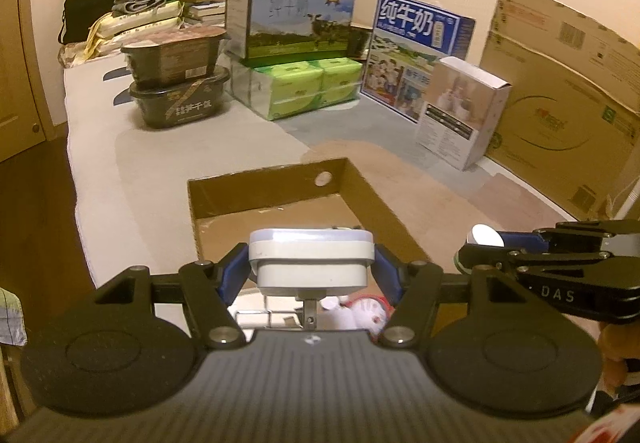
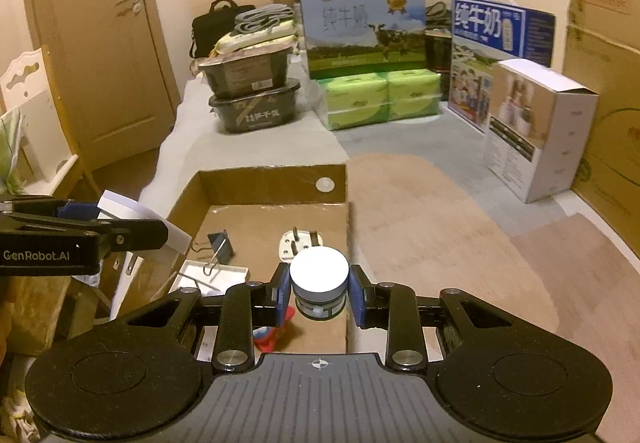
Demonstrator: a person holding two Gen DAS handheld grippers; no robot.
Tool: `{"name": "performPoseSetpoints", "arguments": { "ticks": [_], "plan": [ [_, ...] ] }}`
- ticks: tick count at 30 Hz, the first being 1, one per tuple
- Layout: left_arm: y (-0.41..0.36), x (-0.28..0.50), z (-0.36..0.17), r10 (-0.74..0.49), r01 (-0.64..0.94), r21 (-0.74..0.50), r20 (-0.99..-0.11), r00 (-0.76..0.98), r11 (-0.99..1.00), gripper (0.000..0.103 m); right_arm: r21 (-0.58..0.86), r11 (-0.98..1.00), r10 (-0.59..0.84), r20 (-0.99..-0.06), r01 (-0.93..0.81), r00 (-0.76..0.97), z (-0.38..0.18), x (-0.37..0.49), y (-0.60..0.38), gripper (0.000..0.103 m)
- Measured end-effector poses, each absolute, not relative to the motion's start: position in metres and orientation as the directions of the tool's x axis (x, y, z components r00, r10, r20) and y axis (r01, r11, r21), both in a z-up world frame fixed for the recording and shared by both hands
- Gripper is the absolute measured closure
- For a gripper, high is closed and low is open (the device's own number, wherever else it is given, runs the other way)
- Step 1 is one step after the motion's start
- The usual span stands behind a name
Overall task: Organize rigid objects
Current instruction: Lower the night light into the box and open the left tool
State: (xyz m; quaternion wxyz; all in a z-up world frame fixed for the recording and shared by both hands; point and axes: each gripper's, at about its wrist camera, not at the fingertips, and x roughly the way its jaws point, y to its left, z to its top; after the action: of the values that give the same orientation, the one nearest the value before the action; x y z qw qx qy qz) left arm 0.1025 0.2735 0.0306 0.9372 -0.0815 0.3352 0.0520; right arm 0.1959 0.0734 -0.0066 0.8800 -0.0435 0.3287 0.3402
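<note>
L gripper (image 1: 312, 263) clamped on white plug adapter (image 1: 311, 257), blue pads on its short ends, held above cardboard box (image 1: 264, 185) near edge

R gripper (image 2: 319, 289) clamped on small white-lid jar (image 2: 319, 275), pads on lid rim, over box right wall

Both look light, rigid; jar lid smooth + round, likely slippery, grip lower on body safer. Adapter flat sides give sure hold

Binder clip (image 2: 221, 243), white plug (image 2: 299, 242) lie on box floor

"GenRobot.AI" on left gripper (image 2: 136, 233), "纯牛奶" on blue milk carton (image 2: 500, 39)
</note>
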Motion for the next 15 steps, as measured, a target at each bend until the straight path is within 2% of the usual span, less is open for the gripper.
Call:
{"name": "performPoseSetpoints", "arguments": {
  "ticks": [15],
  "plan": [
    [0.296,0.141,0.006,0.039,-0.16,-0.117,-0.677,0.735,0.98,0.04,0.147,0.75,0.564,-0.651,-0.645,0.508,-0.027,0.239,0.112,0.072]
  ]
}}
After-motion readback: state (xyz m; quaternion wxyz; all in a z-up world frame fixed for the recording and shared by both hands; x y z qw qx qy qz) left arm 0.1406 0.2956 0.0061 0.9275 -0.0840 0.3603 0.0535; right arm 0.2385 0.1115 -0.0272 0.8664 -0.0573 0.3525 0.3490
